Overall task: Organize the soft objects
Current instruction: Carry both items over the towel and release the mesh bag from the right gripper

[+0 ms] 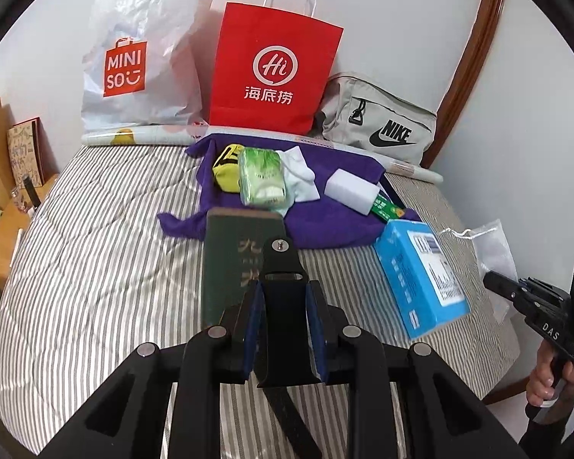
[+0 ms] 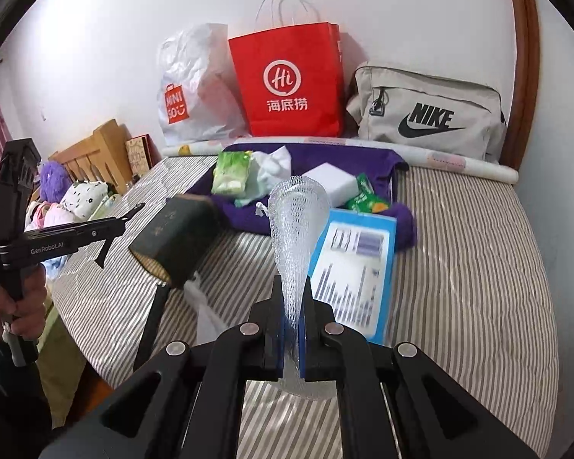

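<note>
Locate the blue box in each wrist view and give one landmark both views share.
Left wrist view: the blue box lies right of centre on the striped bedding, beside the purple cloth.
Right wrist view: the blue box lies just right of centre, behind the clear mesh bag.
Shared landmark: the red paper bag against the wall.

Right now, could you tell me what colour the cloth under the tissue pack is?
Purple cloth; clearest in the left wrist view.

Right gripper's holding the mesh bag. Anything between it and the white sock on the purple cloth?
Nothing directly. From the right gripper and mesh bag, bare bedding leads to the purple cloth and white sock. A blue box lies just right of that line, a green book just left.
</note>
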A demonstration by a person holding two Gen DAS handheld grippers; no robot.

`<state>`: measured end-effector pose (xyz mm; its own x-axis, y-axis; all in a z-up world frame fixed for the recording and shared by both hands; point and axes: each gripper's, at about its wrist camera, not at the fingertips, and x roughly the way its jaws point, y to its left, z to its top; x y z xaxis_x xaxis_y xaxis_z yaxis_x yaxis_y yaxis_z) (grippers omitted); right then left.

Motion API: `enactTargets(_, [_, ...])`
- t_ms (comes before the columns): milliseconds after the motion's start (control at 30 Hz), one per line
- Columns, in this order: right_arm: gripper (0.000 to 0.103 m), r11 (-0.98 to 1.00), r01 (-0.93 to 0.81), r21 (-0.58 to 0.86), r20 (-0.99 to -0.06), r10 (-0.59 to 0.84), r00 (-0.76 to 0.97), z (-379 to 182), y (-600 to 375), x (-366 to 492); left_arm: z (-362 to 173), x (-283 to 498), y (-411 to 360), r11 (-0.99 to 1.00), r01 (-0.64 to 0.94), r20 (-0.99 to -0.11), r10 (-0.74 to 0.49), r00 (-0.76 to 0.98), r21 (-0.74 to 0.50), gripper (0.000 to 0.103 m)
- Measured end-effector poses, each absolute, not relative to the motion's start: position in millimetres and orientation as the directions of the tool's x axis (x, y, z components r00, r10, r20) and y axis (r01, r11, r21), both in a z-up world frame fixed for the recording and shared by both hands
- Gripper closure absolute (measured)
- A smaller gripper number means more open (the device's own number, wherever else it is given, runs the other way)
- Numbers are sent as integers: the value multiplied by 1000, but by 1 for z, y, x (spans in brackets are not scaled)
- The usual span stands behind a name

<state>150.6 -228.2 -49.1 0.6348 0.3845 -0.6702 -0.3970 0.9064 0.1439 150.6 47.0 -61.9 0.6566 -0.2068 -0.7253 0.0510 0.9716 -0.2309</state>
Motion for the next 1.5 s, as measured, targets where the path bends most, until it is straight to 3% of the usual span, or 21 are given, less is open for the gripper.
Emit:
enactTargets(567, [98, 915, -383, 125, -683, 360, 636, -36, -226, 265, -52, 232, 66, 965, 11, -722, -203, 661, -262, 81])
enactTargets(1500, [98, 920, -385, 75, -791, 289, 539, -92, -203, 416, -102, 348, 93, 955, -61, -787, -201, 583, -289, 80])
